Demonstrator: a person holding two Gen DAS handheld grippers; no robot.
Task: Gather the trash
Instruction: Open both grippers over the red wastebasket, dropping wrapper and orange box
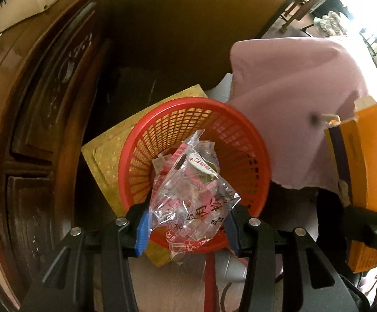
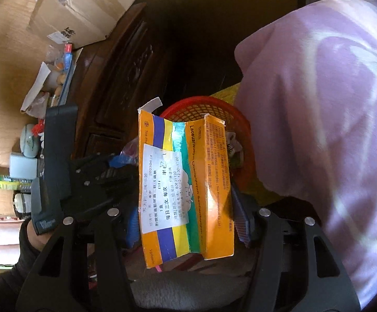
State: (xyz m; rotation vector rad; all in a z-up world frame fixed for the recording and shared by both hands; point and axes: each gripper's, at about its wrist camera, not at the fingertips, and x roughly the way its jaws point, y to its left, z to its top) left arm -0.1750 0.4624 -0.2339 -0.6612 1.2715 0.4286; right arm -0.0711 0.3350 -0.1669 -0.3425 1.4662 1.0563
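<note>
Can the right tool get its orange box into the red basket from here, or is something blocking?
Probably yes. The right tool grips the flattened orange cardboard medicine box close to the red plastic mesh basket, whose mouth is open. The pink cloth overhangs one rim, and the left tool holds a clear plastic wrapper over it.

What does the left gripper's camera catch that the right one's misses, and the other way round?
Only the left wrist view shows the clear plastic wrapper between the left gripper fingers, and the gold board under the basket. Only the right wrist view shows the cardboard box and the medicine box's printed label. Both show the red basket, the orange medicine box and the pink cloth.
</note>
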